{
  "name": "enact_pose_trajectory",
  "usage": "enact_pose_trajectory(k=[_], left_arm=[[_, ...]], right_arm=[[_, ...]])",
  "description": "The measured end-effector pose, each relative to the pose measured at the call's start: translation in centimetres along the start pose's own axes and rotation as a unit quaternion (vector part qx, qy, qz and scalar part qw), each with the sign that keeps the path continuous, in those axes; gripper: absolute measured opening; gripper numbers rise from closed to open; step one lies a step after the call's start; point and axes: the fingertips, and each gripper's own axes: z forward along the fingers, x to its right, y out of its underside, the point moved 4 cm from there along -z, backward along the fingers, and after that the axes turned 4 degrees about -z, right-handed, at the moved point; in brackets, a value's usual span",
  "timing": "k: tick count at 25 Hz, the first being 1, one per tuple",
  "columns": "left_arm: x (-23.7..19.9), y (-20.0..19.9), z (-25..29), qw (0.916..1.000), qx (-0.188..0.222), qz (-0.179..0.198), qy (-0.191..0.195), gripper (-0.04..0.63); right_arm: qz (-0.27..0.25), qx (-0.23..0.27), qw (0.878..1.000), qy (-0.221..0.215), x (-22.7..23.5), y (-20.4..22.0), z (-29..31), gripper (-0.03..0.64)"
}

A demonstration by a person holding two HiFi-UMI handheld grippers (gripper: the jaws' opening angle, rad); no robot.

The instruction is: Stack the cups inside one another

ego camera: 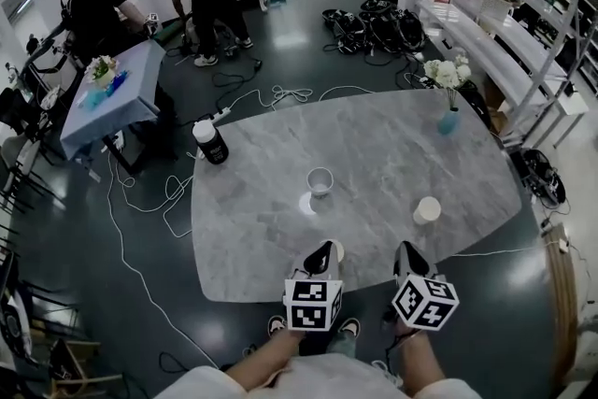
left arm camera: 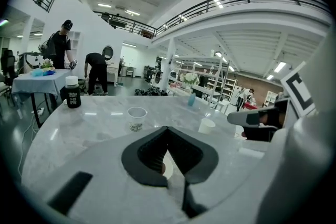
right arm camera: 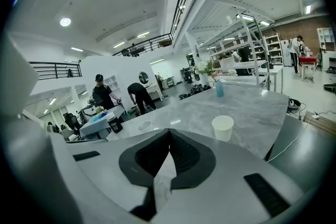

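Observation:
A clear cup [ego camera: 320, 181] [left arm camera: 137, 118] stands upright mid-table. A white paper cup [ego camera: 427, 210] [right arm camera: 223, 127] [left arm camera: 206, 125] stands to its right, nearer the table's right edge. A third pale cup [ego camera: 337, 249] sits at the near edge, mostly hidden by my left gripper [ego camera: 324, 249] [left arm camera: 168, 129]; it shows only as a pale patch behind the jaws in the left gripper view. The left jaws meet at their tips and hold nothing. My right gripper [ego camera: 406, 249] [right arm camera: 169, 132] hovers over the near edge, shut and empty, short of the white cup.
A black bottle with a white cap [ego camera: 210, 142] [left arm camera: 71, 93] stands at the table's far left. A blue vase of white flowers [ego camera: 449, 120] [right arm camera: 219, 87] stands at the far right. The grey marble table [ego camera: 280, 238] ends just under the grippers. Cables and people are beyond it.

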Motion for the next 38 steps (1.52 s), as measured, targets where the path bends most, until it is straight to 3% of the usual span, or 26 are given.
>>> enact_pose_trajectory(k=[8,17,25,38], left_arm=[[4.8,1.4,2.0,0.9982,-0.023,0.021,0.052,-0.006],[9.8,4.1,6.7,0.9948,-0.063,0.033,0.074,-0.006],[10.9,6.1,11.9,0.9947,-0.075,0.038,0.059,-0.006],[10.3,8.0,17.4,0.9937,-0.102,0.030,0.036,-0.006]], right_arm=[[0.003,0.011,0.999,0.036,3.5,0.2,-1.8,0.008],[0.025,-0.005,0.998,0.064,9.8,1.3,-2.4,0.008],[0.039,-0.005,0.997,0.066,14.8,2.2,0.7,0.008],[0.038,-0.031,0.998,0.038,17.1,4.2,6.6,0.012]])
